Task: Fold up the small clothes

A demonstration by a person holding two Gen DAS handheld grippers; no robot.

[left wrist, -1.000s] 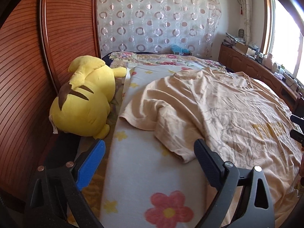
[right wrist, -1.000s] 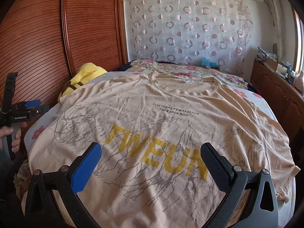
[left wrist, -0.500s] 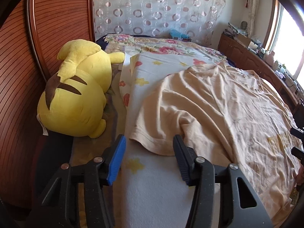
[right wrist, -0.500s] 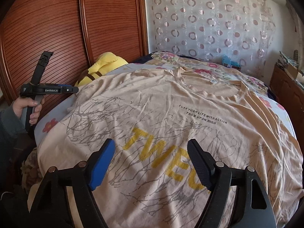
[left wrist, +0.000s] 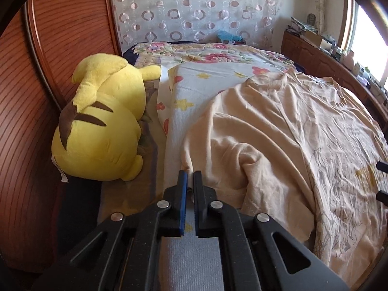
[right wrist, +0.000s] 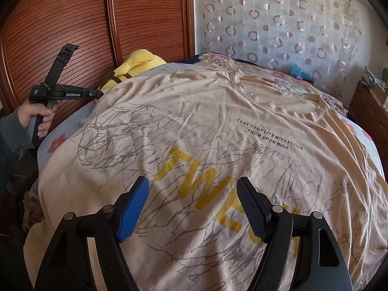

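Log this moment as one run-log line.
left gripper: shut on T-shirt sleeve edge | right gripper: open above chest print | fold: not started

My T-shirt point(right wrist: 218, 133) is peach, veined with grey branch lines, yellow letters and small black text. The plush toy point(left wrist: 101, 126) is yellow with brown stripes. The bed point(left wrist: 194, 82) wears a pale floral cover.

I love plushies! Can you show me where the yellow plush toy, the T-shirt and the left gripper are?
yellow plush toy point(left wrist: 101, 131): left wrist view, its striped back.
T-shirt point(right wrist: 194, 131): right wrist view, printed chest.
left gripper point(left wrist: 190, 177): left wrist view, closed fingertips at the sleeve edge.
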